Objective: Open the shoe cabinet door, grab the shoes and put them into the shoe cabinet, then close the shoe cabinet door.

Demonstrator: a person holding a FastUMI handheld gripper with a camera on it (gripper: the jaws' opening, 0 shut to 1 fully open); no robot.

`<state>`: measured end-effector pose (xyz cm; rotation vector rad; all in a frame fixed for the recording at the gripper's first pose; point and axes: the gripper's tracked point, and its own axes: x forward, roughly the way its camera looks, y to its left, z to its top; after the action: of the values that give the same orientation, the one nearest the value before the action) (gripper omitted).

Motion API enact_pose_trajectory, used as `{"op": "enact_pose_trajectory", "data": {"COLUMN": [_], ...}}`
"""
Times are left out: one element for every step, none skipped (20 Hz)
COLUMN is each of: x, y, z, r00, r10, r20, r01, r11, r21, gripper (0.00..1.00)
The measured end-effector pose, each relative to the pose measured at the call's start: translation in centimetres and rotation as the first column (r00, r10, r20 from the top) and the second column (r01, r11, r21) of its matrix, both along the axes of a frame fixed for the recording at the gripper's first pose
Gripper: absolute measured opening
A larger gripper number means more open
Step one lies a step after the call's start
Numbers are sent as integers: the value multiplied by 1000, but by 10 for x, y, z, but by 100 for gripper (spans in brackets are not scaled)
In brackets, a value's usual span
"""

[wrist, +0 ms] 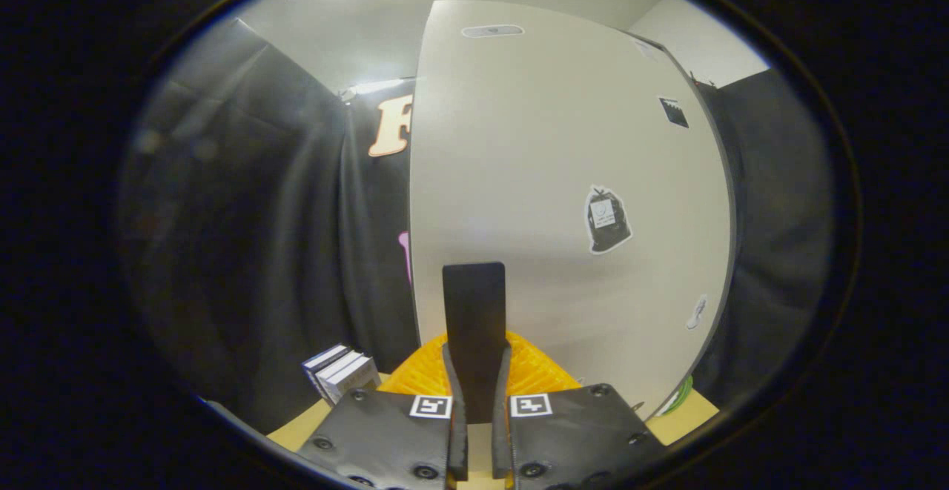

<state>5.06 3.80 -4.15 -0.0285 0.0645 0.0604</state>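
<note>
Hand-held gripper (pixel 474 305) facing white cabinet door (pixel 563 179), fingers pinched together, grasping nothing. Door looking shut. Orange ribbed object (pixel 534 371) lying just ahead on surface (pixel 296 431), at cabinet foot. Whether shoes stowed, cannot tell.

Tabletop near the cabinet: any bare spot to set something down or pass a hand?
Bare tabletop shows in one strip below the stacked boxes, left of the gripper, and in a sliver right of it by the green object. Crowded ahead: the orange ribbed item sits before the cabinet door, with the gripper shut on a dark flat piece.
</note>
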Motion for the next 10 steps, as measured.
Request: {"op": "enact_pose_trajectory", "data": {"x": [-7, -15, -24, -33, -41, -48, -54, -60, -68, -77], "y": [-2, -3, -6, -11, -16, -20, -26, -30, -36, -42], "z": [1, 1, 2, 4, 6, 10, 13, 13, 15, 16], "r00": [1000, 999, 997, 995, 992, 988, 984, 980, 976, 973], "r10": [23, 47, 73, 100, 127, 151, 174, 196, 213, 227], "r20": [-4, -7, -11, -16, -23, -24, -25, -27, -30, -33], "r01": [-23, -47, -73, -100, -127, -151, -174, -196, -213, -227], "r11": [1000, 999, 997, 995, 992, 988, 985, 981, 977, 974], "r21": [1, 1, 1, 2, 4, 4, 0, 1, 2, 1], "gripper": [14, 14, 14, 14, 14, 14, 14, 14, 14, 14]}}
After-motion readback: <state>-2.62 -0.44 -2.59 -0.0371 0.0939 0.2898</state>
